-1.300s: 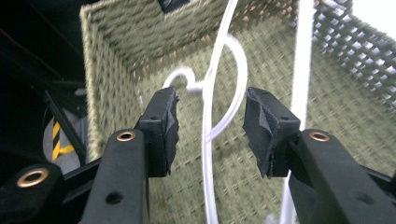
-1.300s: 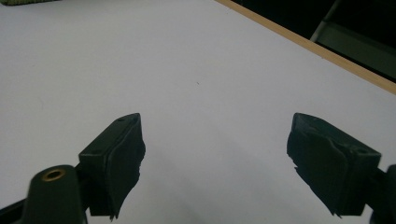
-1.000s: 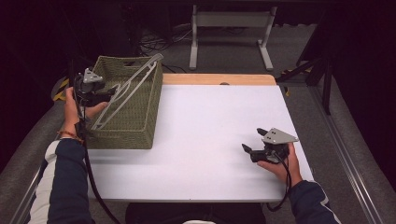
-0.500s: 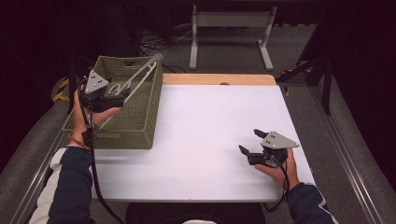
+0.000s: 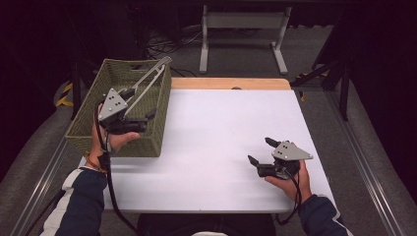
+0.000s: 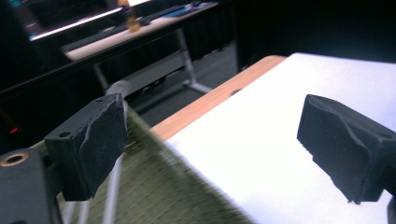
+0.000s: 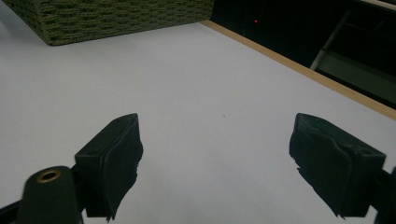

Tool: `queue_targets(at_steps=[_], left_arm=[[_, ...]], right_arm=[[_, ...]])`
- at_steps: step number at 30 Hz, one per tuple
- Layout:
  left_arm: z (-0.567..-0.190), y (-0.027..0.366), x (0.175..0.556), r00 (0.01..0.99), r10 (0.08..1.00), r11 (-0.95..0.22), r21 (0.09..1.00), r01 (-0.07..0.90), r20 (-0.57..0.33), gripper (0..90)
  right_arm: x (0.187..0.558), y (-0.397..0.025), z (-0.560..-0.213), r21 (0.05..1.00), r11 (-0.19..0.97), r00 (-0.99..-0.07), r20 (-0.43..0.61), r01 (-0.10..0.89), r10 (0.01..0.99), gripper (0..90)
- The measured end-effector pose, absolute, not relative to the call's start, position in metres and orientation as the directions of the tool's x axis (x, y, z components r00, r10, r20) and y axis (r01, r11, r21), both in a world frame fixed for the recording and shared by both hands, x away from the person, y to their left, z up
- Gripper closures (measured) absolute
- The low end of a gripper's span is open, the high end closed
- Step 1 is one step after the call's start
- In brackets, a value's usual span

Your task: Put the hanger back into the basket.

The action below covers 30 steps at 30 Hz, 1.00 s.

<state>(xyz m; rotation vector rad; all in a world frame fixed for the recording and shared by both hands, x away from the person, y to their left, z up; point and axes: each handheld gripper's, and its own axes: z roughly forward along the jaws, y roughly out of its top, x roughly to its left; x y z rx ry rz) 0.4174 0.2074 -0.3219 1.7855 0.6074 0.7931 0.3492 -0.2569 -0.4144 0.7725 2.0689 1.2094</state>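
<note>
A green woven basket (image 5: 83, 130) stands on the left part of the white table (image 5: 226, 128). Silver tongs (image 5: 153, 73) lie slanted in it, with one end up over its far right corner. My left gripper (image 5: 141, 104) hangs open above the basket's right side, close to the tongs, with nothing between its jaws. In the left gripper view my left gripper (image 6: 215, 149) looks across the blurred basket (image 6: 168, 191) and a metal arm of the tongs (image 6: 113, 186). My right gripper (image 5: 261, 151) is open and empty, low over the table at the front right.
In the right gripper view my right gripper (image 7: 215, 163) faces bare white table (image 7: 210, 70), with the basket (image 7: 107, 16) far off. A wooden strip (image 5: 231, 83) edges the table's far side. A metal stand (image 5: 243, 29) is on the floor behind.
My left gripper has moved right and nearer, from the basket's left rim to above its right side. My right gripper has drifted slightly nearer. Both jaws stay open.
</note>
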Motion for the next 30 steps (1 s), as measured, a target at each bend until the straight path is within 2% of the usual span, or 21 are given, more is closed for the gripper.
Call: queue_targets(at_steps=[12,30], left_arm=[[-0.336,0.176,0.379,0.720,0.637,-0.334,0.940,-0.064,0.275,6.5],[-0.363,0.164,0.347,0.756,0.589,-0.338,0.937,-0.089,0.284,5.9]], right_arm=[[0.342,-0.252,-0.415,0.897,0.407,-0.631,-0.218,0.170,0.744,15.6],[0.331,-0.236,-0.418,0.887,0.436,-0.657,-0.240,0.150,0.715,14.7]])
